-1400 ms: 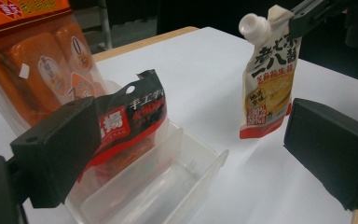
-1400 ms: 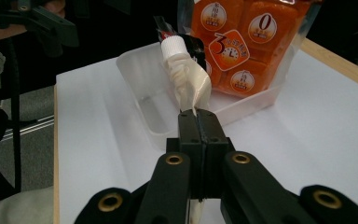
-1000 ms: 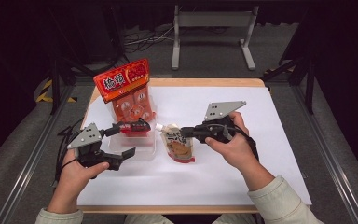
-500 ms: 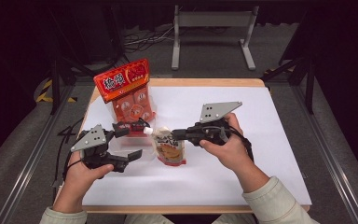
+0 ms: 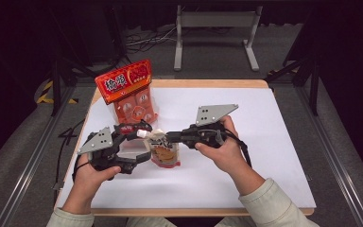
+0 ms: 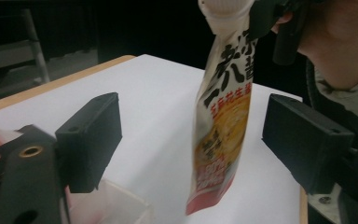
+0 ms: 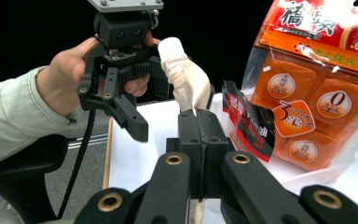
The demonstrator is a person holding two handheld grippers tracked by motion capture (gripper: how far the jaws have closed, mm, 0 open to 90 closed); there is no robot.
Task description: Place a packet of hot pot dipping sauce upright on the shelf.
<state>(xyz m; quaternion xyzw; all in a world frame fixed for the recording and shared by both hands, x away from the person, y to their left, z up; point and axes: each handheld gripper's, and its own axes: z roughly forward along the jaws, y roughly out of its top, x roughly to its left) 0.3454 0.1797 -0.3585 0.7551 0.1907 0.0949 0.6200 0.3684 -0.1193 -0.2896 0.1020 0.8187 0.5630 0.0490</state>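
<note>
Held aloft above the white tabletop (image 5: 246, 142): a spouted sauce pouch (image 5: 164, 152), pinched just below its white cap (image 5: 143, 135) by the right tool (image 5: 172, 137), jaws shut flat on the top seam, as seen in the right gripper view (image 7: 198, 140). Hanging free between the wide-set pads of the left tool (image 6: 191, 135), jaws just now closing in but not yet touching the pouch (image 6: 221, 126) on either face. Judged soft and floppy, film-walled, part-filled and bottom-heavy, likely to swing and fold when pushed; glossy skin probably slick, so a grip on the flat welded seam or the rigid spout collar looks safer than a squeeze on the belly, where paste could be forced toward the cap. Light enough for one tool, it seems. Behind, upright near the far left of the tabletop, a red-and-orange snack bag (image 5: 131, 92); beneath the left tool, a clear plastic tub (image 6: 116, 205).
</note>
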